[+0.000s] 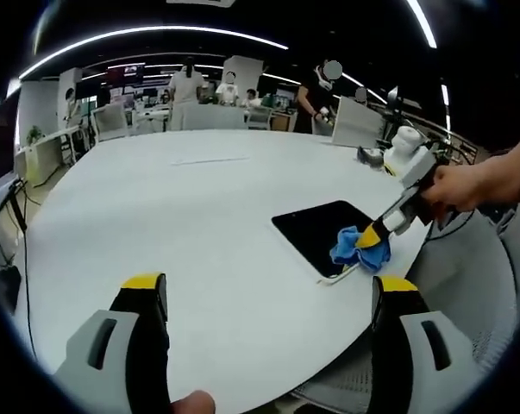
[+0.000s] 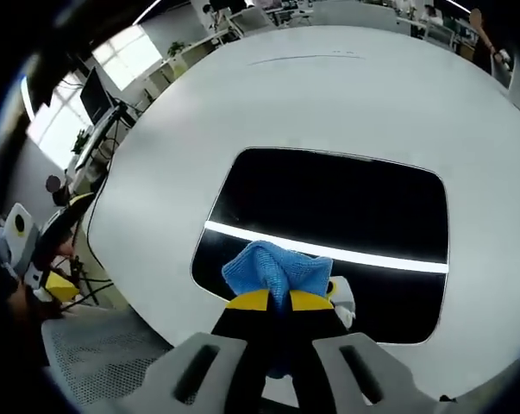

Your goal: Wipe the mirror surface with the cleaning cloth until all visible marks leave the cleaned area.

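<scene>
Right gripper (image 2: 279,299) pinches the blue cloth (image 2: 272,267) at the mirror's (image 2: 346,203) 6 o'clock edge; most surface looks unwiped. Left gripper (image 1: 268,297) is spread, idle.

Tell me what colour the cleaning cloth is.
Blue. The cloth shows best in the right gripper view, pinched in the right gripper on the mirror.

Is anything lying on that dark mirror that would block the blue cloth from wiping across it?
Nothing visible does. The right tool holds the blue cloth at the mirror's near edge; the glass ahead is bare.
</scene>
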Demonstrator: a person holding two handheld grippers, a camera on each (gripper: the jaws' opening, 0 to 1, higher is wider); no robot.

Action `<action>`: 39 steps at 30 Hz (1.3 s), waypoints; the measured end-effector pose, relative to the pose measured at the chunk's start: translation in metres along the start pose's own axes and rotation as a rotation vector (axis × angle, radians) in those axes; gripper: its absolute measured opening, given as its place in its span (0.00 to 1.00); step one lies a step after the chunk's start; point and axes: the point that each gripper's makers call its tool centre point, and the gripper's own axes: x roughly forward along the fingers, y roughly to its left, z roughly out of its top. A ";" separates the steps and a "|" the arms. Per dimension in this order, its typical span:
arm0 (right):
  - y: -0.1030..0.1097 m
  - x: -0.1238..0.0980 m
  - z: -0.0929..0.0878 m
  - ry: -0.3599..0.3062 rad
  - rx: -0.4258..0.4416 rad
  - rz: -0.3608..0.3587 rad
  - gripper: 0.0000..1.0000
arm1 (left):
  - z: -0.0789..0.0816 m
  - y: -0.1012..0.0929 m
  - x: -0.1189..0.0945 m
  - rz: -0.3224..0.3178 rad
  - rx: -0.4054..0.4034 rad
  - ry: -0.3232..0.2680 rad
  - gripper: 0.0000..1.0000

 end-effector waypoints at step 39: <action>-0.034 0.024 0.073 -0.041 0.017 -0.068 0.01 | 0.002 -0.008 0.007 -0.018 -0.030 -0.023 0.95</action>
